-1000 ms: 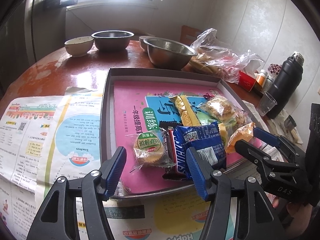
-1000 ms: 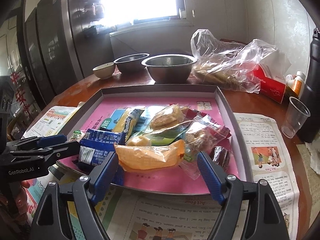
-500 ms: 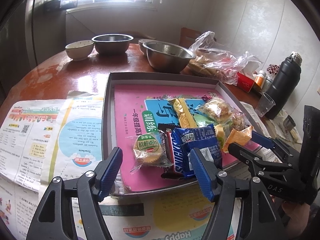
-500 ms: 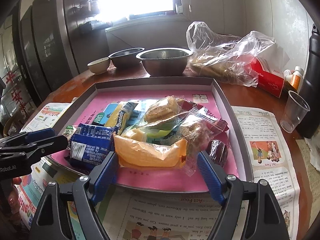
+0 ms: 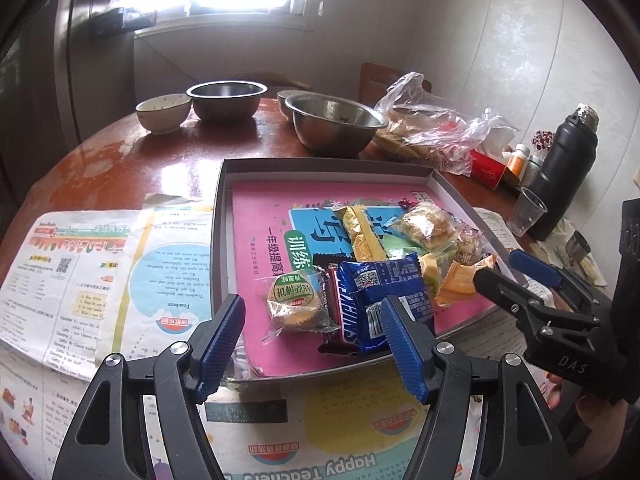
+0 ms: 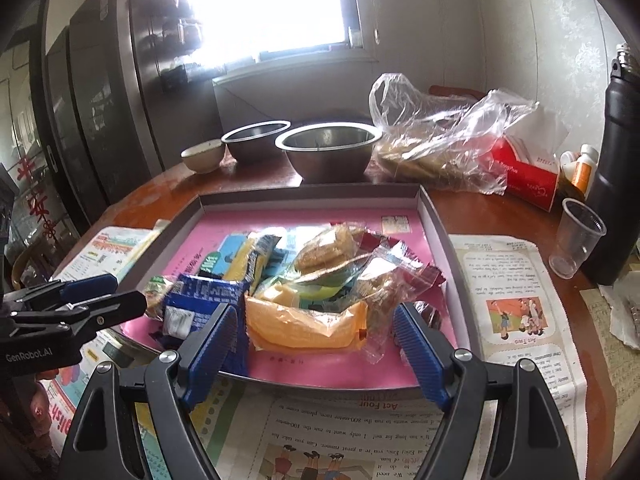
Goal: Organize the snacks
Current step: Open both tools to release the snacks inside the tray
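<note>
While both grippers tilt down at the near edge of the grey tray [image 5: 218,216], the left gripper [image 5: 312,344], whose jaws have just been opening, stands spread with nothing pinched, a round green-labelled biscuit [image 5: 294,300] beyond its gap. The right gripper [image 6: 320,344] is spread too, gripping nothing, before the orange packet [image 6: 304,326]. Farther back the snack pile [image 6: 320,268] lies on the tray's pink sheet.
</note>
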{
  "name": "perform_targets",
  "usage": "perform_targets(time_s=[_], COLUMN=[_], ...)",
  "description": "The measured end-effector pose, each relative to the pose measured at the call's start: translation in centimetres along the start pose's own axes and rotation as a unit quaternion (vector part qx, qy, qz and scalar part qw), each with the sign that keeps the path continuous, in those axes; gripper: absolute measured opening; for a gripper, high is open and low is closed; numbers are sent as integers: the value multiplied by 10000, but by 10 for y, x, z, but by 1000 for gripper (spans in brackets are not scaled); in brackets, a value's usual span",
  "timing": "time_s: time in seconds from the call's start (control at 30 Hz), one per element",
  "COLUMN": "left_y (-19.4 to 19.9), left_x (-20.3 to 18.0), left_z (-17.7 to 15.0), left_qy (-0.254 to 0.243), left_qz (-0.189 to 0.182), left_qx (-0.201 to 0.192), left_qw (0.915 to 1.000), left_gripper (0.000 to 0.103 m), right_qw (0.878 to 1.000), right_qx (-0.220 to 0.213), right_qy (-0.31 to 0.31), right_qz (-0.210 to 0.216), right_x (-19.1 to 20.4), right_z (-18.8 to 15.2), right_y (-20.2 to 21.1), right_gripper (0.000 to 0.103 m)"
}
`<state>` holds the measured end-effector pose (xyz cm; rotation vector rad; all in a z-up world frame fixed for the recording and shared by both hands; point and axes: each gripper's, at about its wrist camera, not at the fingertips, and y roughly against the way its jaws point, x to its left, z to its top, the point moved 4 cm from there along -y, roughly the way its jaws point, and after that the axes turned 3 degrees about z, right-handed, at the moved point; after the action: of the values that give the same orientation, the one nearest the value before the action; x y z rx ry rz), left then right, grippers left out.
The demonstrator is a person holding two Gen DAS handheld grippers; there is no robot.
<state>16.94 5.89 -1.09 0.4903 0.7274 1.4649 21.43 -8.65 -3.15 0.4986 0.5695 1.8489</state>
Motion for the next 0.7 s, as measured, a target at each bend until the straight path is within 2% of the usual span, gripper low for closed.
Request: perform_targets(time_s=[0.2,0.47,0.7], left_y=[13,29,37], left_x=[-4,-15,-26], left_z=[-3,-12,-30], left_qy=[-37,-135,-92], left_qz=[61,126,100], left_qx=[-63,-73,129], left_qw=[10000,9998,9998], left_gripper=[76,77,77], right_qw=[9998,9994,9993], right_qx=[-214,-335,-329], right_qy=[-5,-16,-22], right_qz=[13,81,155], right_x=[2,2,2], right_z=[5,0,-14], right_y=[18,39,54], right_gripper=[85,89,91])
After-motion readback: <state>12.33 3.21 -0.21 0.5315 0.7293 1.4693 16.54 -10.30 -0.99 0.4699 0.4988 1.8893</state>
